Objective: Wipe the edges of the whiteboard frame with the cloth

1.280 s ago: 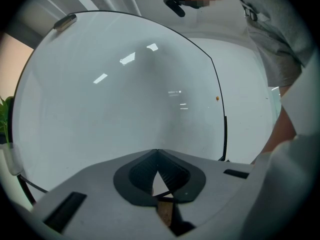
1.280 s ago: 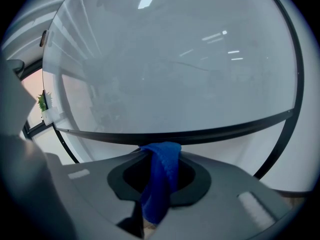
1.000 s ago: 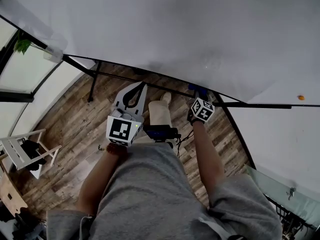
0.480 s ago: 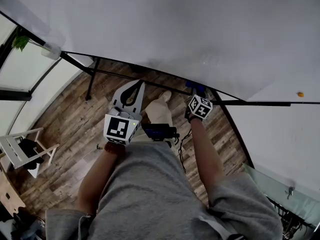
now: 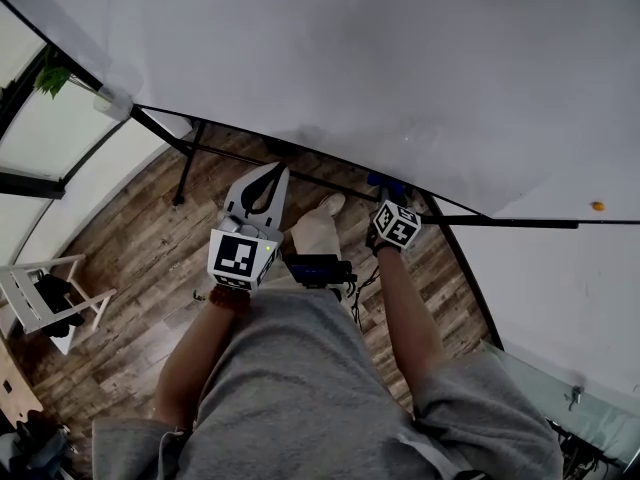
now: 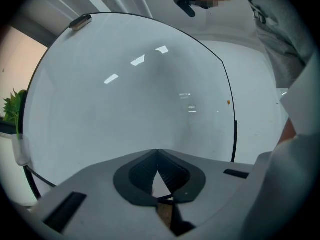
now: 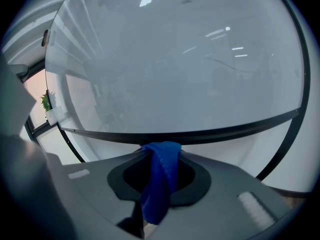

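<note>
The whiteboard (image 5: pixel 380 58) fills the top of the head view, with its black frame (image 5: pixel 450 200) along the lower edge. My right gripper (image 5: pixel 388 190) is shut on a blue cloth (image 5: pixel 385 181) and holds it up against that lower edge. In the right gripper view the cloth (image 7: pixel 161 176) hangs between the jaws, and its top touches the black frame (image 7: pixel 225 132). My left gripper (image 5: pixel 268 173) is held lower, in front of my body, off the board. Its jaws are shut with nothing in them (image 6: pixel 157 153). It faces the board's surface (image 6: pixel 130 94).
A black stand leg (image 5: pixel 184 173) and crossbar run under the board over the wooden floor (image 5: pixel 130 238). A white chair (image 5: pixel 40 298) stands at the left, and a green plant (image 5: pixel 55 78) sits by the glass wall. A small orange magnet (image 5: pixel 597 206) is on the wall at the right.
The right gripper with the cloth has shifted slightly left along the lower frame edge. The left gripper has barely moved.
</note>
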